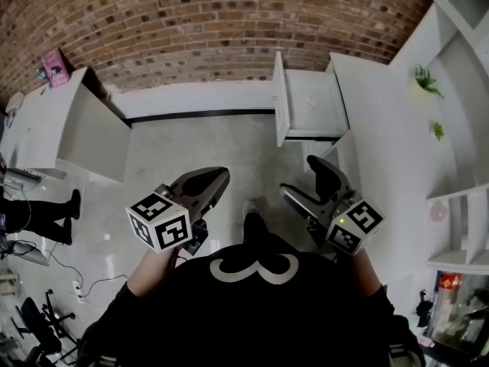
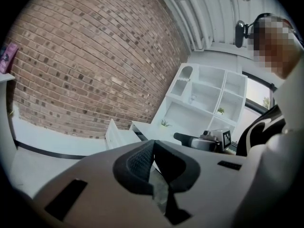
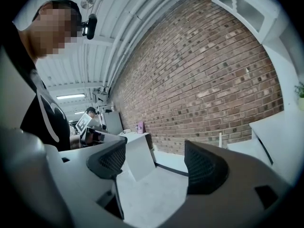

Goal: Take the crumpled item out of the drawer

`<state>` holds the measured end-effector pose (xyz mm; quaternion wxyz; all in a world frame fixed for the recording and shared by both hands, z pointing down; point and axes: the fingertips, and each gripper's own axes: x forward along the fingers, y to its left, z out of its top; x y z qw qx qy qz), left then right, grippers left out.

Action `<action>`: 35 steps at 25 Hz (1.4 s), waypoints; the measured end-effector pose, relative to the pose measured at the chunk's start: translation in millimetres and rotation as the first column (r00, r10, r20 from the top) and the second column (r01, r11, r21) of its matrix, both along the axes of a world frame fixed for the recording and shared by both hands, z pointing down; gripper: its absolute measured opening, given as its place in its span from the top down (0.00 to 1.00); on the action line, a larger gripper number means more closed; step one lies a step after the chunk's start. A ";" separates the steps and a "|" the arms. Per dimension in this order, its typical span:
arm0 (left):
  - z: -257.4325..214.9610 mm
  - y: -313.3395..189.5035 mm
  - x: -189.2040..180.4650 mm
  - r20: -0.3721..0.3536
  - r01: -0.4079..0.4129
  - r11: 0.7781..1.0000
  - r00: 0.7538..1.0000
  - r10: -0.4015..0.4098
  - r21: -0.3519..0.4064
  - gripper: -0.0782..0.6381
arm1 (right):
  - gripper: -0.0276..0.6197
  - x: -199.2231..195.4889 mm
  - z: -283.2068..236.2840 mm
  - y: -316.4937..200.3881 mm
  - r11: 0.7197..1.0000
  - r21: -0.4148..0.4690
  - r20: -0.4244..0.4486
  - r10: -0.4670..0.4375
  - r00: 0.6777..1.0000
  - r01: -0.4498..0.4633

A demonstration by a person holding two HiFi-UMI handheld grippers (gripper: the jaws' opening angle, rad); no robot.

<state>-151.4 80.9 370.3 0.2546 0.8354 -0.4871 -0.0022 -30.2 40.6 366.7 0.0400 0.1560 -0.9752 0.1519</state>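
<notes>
- My left gripper has its pads pressed together with nothing pinched between them. It hangs at chest height, well apart from the furniture.
- My right gripper has its jaws spread wide and holds nothing; only floor shows in the gap.
- The open drawer sits ahead and slightly right, and what I can see of its inside is bare white. I can't spot the crumpled item in any view, so it may lie out of sight in the drawer.
- I'd bring the spread right gripper over the drawer, tilt it down to look inside, then close on the item's bulk rather than on a loose edge.
- Count: two grippers, two marker cubes, one open drawer, two small plants on the shelves.
</notes>
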 end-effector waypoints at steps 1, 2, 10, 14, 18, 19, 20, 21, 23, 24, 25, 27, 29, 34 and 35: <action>0.9 -14.6 -1.4 0.001 -0.004 1.000 1.000 0.004 -0.007 0.89 | 0.38 -1.8 0.7 -13.8 1.000 -0.006 0.000 0.007 1.000 -0.007; 1.0 -29.9 -2.4 0.003 -0.009 1.000 1.000 0.009 -0.012 0.89 | 0.38 -3.2 1.3 -27.7 1.000 -0.014 0.000 0.015 1.000 -0.015; -5.3 -145.6 -0.8 0.043 -0.102 0.994 0.994 0.103 -0.031 0.89 | 0.38 -3.1 9.8 -131.0 0.995 -0.039 -0.003 0.097 0.995 -0.097; -1.4 -189.3 6.4 0.056 -0.145 0.988 0.987 0.148 -0.045 0.89 | 0.38 5.4 13.7 -173.4 0.988 -0.050 0.008 0.149 0.989 -0.149; -4.8 -223.4 6.5 0.063 -0.163 0.986 0.984 0.164 -0.028 0.89 | 0.38 14.3 23.3 -205.5 0.984 -0.019 -0.061 0.178 0.982 -0.179; -5.8 -229.7 6.5 0.062 -0.164 0.986 0.984 0.165 -0.021 0.89 | 0.38 16.4 26.5 -211.8 0.983 -0.008 -0.076 0.180 0.981 -0.181; -6.6 -235.0 7.0 0.061 -0.166 0.986 0.984 0.166 -0.015 0.89 | 0.38 18.5 29.3 -217.6 0.983 0.001 -0.090 0.183 0.979 -0.184; -6.9 -239.2 7.8 0.060 -0.169 0.986 0.984 0.169 -0.009 0.89 | 0.38 20.4 31.3 -222.9 0.982 0.007 -0.100 0.188 0.977 -0.188; -6.5 -245.5 8.7 0.059 -0.176 0.984 0.983 0.176 -0.004 0.89 | 0.38 22.8 33.3 -232.5 0.980 0.017 -0.113 0.200 0.973 -0.199; -6.0 -248.1 8.5 0.059 -0.179 0.984 0.982 0.179 -0.003 0.89 | 0.38 23.2 34.1 -237.1 0.979 0.024 -0.119 0.206 0.971 -0.204; -5.4 -250.6 8.0 0.059 -0.181 0.983 0.982 0.181 -0.002 0.89 | 0.38 23.4 35.5 -241.4 0.977 0.033 -0.128 0.211 0.969 -0.208; -3.7 -255.2 7.1 0.058 -0.184 0.983 0.981 0.184 0.000 0.89 | 0.38 23.9 41.4 -249.1 0.975 0.051 -0.159 0.220 0.963 -0.214; -1.5 -259.9 6.3 0.057 -0.188 0.982 0.981 0.188 0.001 0.89 | 0.38 24.9 51.6 -257.1 0.972 0.070 -0.199 0.235 0.951 -0.226; 7.1 -275.0 1.6 0.062 -0.201 0.980 0.978 0.201 -0.010 0.89 | 0.39 22.0 89.7 -277.2 0.968 0.061 -0.296 0.250 0.922 -0.243; 9.7 -278.4 1.0 0.057 -0.202 0.979 0.978 0.203 -0.016 0.89 | 0.40 21.3 97.5 -282.9 0.968 0.054 -0.309 0.251 0.917 -0.247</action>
